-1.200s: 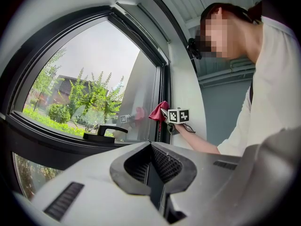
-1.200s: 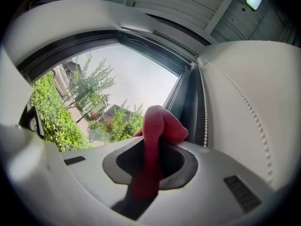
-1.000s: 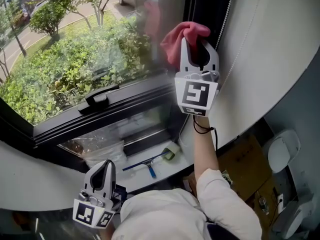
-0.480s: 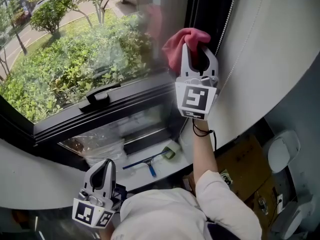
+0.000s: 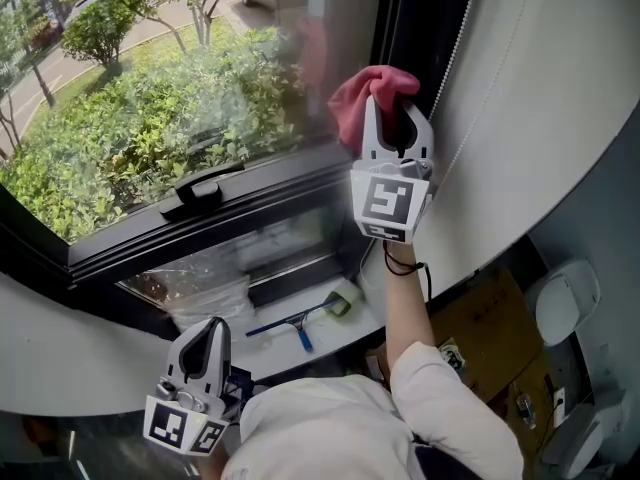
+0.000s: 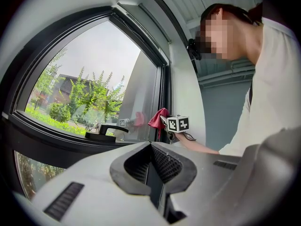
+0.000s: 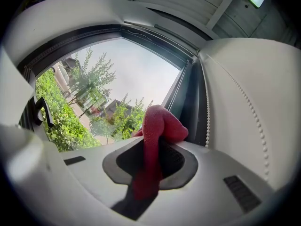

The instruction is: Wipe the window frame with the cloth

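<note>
My right gripper [image 5: 396,108] clamps the pink cloth [image 5: 360,90] by the window frame [image 5: 405,18] — left gripper [image 5: 207,340] closed, empty; the bunched fabric could snag the bead cord [image 5: 455,33], pulling free.

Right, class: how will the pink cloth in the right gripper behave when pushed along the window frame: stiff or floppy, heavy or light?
Probably floppy: the cloth bunches and folds over the right gripper. Likely light: one pinched strip holds the wad up. It should mould to the window frame when pressed.
</note>
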The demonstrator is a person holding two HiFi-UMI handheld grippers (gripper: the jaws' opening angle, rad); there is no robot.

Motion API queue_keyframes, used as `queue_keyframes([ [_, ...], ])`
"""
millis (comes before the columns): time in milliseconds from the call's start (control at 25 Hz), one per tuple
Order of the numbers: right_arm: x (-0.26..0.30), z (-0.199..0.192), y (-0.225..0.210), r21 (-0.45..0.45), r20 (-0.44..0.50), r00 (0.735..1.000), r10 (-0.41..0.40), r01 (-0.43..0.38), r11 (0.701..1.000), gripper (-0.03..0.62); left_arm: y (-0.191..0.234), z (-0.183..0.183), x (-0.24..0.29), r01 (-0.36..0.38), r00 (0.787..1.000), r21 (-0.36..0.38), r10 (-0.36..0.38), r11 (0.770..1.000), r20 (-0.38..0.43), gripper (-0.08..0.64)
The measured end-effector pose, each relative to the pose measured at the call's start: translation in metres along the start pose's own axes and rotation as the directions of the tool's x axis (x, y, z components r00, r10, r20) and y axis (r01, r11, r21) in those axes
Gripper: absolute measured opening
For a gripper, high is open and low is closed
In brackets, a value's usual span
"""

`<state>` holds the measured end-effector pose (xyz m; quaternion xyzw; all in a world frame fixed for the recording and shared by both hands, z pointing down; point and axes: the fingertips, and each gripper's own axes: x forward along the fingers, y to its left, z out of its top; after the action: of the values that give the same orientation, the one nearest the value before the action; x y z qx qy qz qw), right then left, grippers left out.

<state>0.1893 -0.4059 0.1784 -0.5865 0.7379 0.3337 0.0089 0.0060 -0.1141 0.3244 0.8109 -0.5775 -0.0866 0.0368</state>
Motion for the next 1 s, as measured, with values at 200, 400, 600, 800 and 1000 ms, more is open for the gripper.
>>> queue_keyframes([
  [200,-0.003,-0.005,0.003,-0.008,-0.009,1.000,-0.003,0.003,1.000,0.083,0.002,0.001,-0.004,-0.008,1.000,-0.001,0.008,1.000,0.003,0.008],
  [400,-0.005,-0.009,0.005,-0.014,-0.022,1.000,-0.001,0.001,1.000,0.083,0.001,0.002,-0.006,-0.014,1.000,-0.001,0.014,1.000,0.002,0.009],
  [600,-0.007,-0.015,0.009,-0.022,-0.027,1.000,0.004,-0.004,1.000,0.083,0.002,0.003,-0.007,-0.021,1.000,-0.004,0.021,1.000,0.009,0.008],
  [800,-0.009,-0.020,0.011,-0.027,-0.034,0.999,0.001,-0.002,1.000,0.083,0.002,0.002,-0.009,-0.030,0.999,-0.007,0.030,1.000,0.010,0.008],
  [1000,-0.012,-0.024,0.014,-0.031,-0.036,0.999,-0.005,0.004,1.000,0.083,0.002,0.001,-0.010,-0.035,0.999,-0.008,0.035,0.999,0.013,0.008],
])
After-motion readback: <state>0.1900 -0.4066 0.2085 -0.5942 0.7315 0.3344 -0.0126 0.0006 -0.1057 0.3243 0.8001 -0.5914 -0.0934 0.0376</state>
